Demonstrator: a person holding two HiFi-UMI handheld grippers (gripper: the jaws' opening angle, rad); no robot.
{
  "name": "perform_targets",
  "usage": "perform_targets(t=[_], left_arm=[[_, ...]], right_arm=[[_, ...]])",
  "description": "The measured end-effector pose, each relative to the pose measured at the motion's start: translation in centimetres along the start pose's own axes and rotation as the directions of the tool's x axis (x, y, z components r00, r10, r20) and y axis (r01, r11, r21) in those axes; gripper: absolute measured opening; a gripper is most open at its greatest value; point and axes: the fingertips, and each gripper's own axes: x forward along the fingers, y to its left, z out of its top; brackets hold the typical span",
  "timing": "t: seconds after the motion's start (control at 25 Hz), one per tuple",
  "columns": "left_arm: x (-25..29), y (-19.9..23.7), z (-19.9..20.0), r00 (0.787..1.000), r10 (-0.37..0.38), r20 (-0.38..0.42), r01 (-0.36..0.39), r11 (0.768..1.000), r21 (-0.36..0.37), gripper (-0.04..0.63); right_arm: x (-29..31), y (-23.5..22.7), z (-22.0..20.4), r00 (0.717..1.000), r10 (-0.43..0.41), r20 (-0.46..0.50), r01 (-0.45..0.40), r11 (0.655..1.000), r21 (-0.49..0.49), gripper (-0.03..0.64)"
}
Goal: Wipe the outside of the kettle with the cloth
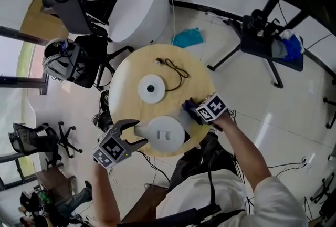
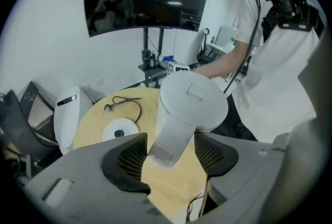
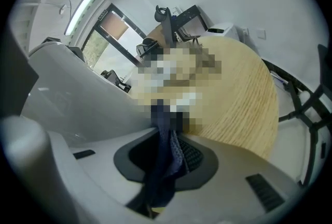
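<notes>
We record the left gripper [image 1: 137, 134], jaws apart around the handle [image 2: 174, 137] of the kettle [image 1: 164, 134] at the table [image 1: 122, 84] edge. The right gripper [image 1: 190, 111] clamps the dark cloth [image 3: 167, 158] beside it. Beyond: white base [image 1: 151, 88], black cord [image 1: 173, 67].

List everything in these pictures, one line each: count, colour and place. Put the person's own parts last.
table: one, light wood, round, centre
kettle: one, white, near edge of the table
kettle base: one, white, mid-table, apart from the kettle
cord: one, black, beyond the kettle base
cloth: one, dark blue, right of the kettle
domed unit: one, white, beyond the table
teal object: one, on the floor, unidentifiable
tripod stand: one, black, far right
office chair: one, black, left
left gripper: one, grey, open around the kettle's handle
right gripper: one, grey, shut on the cloth
</notes>
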Motion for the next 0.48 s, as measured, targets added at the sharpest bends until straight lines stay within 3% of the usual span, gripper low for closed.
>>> perform_targets(t=[0.2, 0.36, 0.48], left_arm=[[-1.2, -1.2, -0.2, 0.995, 0.086, 0.055, -0.074, 0.978, -0.194, 0.301], [-2.3, -0.8, -1.3, 0.984, 0.158, 0.086, -0.121, 0.935, -0.334, 0.336], [-3.0, -0.9, -1.0, 0.978, 0.165, 0.131, -0.101, 0.912, -0.397, 0.337]], right_arm=[[-0.7, 0.3, 0.6, 0.999, -0.014, 0.048, 0.014, 1.000, 0.007, 0.081], [-2.4, 1.7, 3.3, 0.988, 0.007, 0.153, -0.003, 1.000, -0.028, 0.081], [-3.1, 3.0, 4.8, 0.979, 0.050, 0.196, -0.040, 0.998, -0.055, 0.081]])
